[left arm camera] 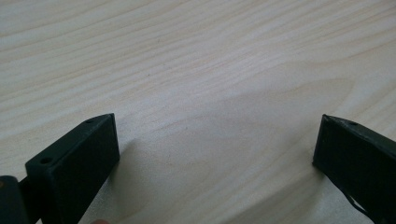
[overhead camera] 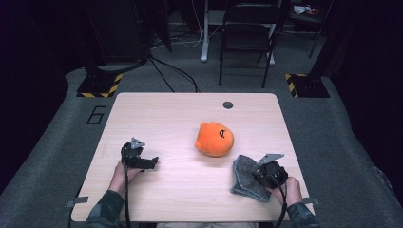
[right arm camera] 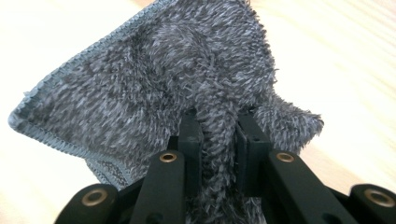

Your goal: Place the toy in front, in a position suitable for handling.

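Note:
A grey fuzzy cloth [overhead camera: 245,175] lies at the table's front right, below an orange round plush toy [overhead camera: 214,138] near the middle. My right gripper [overhead camera: 263,175] sits over the cloth's right side, shut on a pinched fold of the grey cloth [right arm camera: 154,84]; its jaws squeeze that fold between them, at the right gripper [right arm camera: 218,135]. My left gripper [overhead camera: 153,163] rests on the table at the front left, apart from the toy. In its own view the left gripper [left arm camera: 215,140] stands open, bare wood between the black jaws.
The light wooden table [overhead camera: 157,114] has a small dark round cap [overhead camera: 228,105] near its far edge. Beyond the table stand a folding chair [overhead camera: 248,33], a white post and black stands with yellow-striped bases [overhead camera: 100,85].

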